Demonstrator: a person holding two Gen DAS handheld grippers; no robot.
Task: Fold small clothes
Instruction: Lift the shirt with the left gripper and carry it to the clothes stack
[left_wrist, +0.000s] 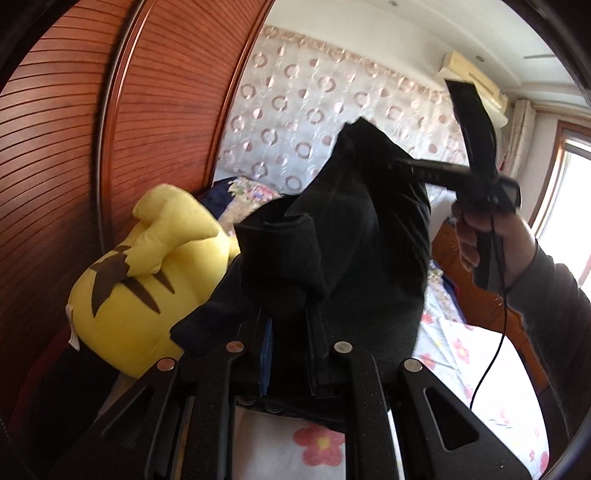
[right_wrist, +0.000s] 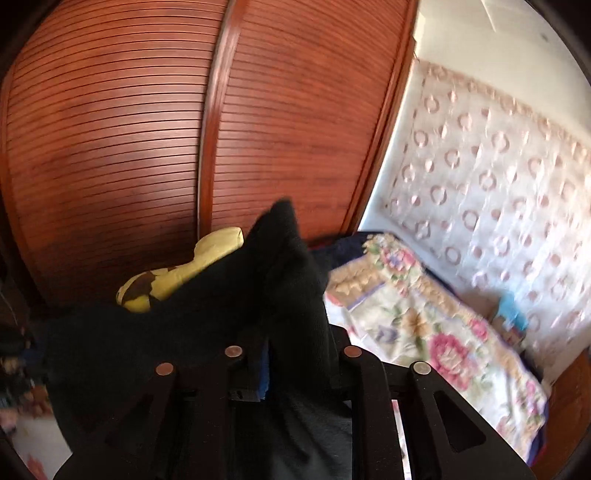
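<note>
A black garment (left_wrist: 354, 229) hangs bunched in the air over the bed. My left gripper (left_wrist: 284, 314) is shut on a lower fold of it, and the cloth spills over both fingers and hides their tips. In the left wrist view a hand (left_wrist: 480, 236) holds my right gripper (left_wrist: 400, 162) up at the right, its thin fingers pinched on the garment's upper edge. In the right wrist view the same black garment (right_wrist: 280, 280) fills the gap of my right gripper (right_wrist: 295, 332) and drapes to the left over one finger.
A yellow plush toy (left_wrist: 147, 280) lies against the slatted wooden wardrobe doors (left_wrist: 66, 155) at the left. A flowered sheet (left_wrist: 465, 350) covers the bed below, with a floral quilt (right_wrist: 424, 325) further back. A patterned curtain (left_wrist: 314, 110) hangs behind, and a cable (left_wrist: 495, 332) dangles from the right gripper.
</note>
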